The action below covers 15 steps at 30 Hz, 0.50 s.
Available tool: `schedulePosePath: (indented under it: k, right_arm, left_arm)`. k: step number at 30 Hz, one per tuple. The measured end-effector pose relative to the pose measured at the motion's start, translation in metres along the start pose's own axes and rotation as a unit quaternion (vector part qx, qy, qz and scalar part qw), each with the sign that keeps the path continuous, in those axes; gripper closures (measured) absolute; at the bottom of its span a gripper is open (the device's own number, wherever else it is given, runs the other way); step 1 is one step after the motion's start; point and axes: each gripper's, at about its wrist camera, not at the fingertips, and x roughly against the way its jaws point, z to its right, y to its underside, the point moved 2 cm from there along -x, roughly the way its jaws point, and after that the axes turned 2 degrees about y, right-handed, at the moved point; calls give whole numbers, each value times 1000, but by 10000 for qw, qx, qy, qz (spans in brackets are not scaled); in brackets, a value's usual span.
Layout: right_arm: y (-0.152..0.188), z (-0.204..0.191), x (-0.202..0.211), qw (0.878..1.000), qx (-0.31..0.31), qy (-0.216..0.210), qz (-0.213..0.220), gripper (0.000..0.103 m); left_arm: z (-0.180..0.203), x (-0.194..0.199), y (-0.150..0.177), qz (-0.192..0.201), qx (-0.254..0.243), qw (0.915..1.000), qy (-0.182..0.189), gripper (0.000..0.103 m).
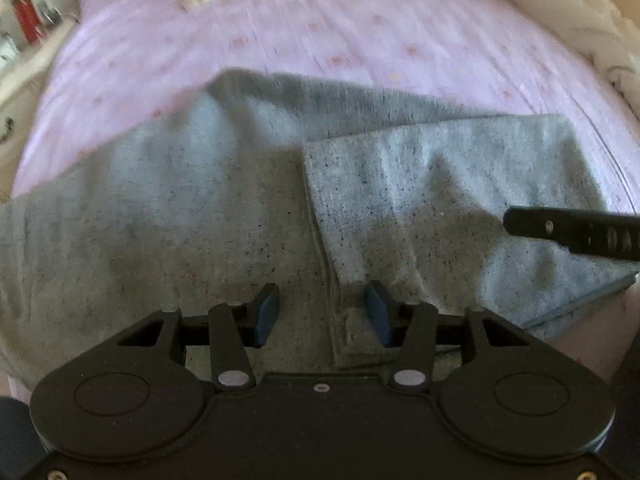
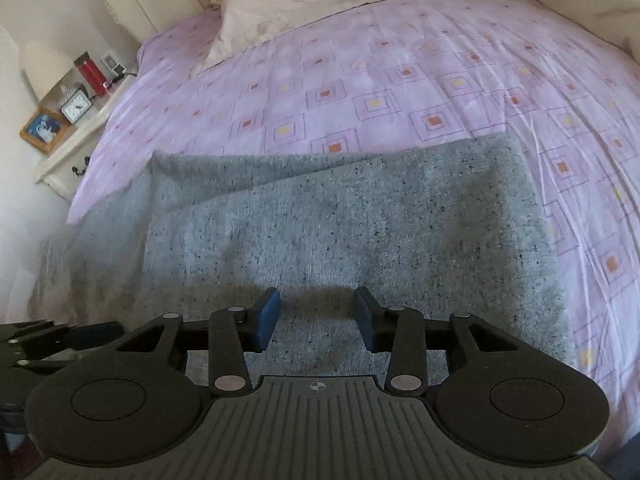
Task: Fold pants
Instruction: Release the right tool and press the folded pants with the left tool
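Bedsheet (image 2: pixel 400 80) | right view: nightstand (image 2: pixel 80 136) | left view: pants (image 1: pixel 200 200) hem (image 1: pixel 320 216)

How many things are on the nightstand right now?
5, possibly more hidden: lamp at the back left, red bottle beside it, small device further right, clock in front, photo frame nearest.

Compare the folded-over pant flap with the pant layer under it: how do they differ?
The folded-over flap lies on top, to the right in the left wrist view, ending in a stitched hem edge; the lower layer runs under it, out past the left border. The flap looks lighter, bluish where light hits; the lower layer reads duller near the camera. Both are the same speckled grey knit, lying flat on the pink patterned bedsheet.
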Motion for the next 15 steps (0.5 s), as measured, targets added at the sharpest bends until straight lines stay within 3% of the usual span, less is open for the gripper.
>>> schedulePosePath:
  k: [3,6,10,15]
  right_arm:
    - [-2,-14,-2,9999,107,43,46,64]
    - [-2,-33,8,9982,448,-28,390,64]
    - [-6,-70,7,9937,860,-538,480,64]
    - [-6,-111,-9,9875,1283,-824,399,64]
  left_arm:
    - [-7,7,11,-60,103,9999,75,43]
    - [-26,12,11,-134,498,9984,234,43]
    - [-56,35,2,216,757,9968,-167,46]
    - [-126,58,-16,600,1284,9881,-603,45]
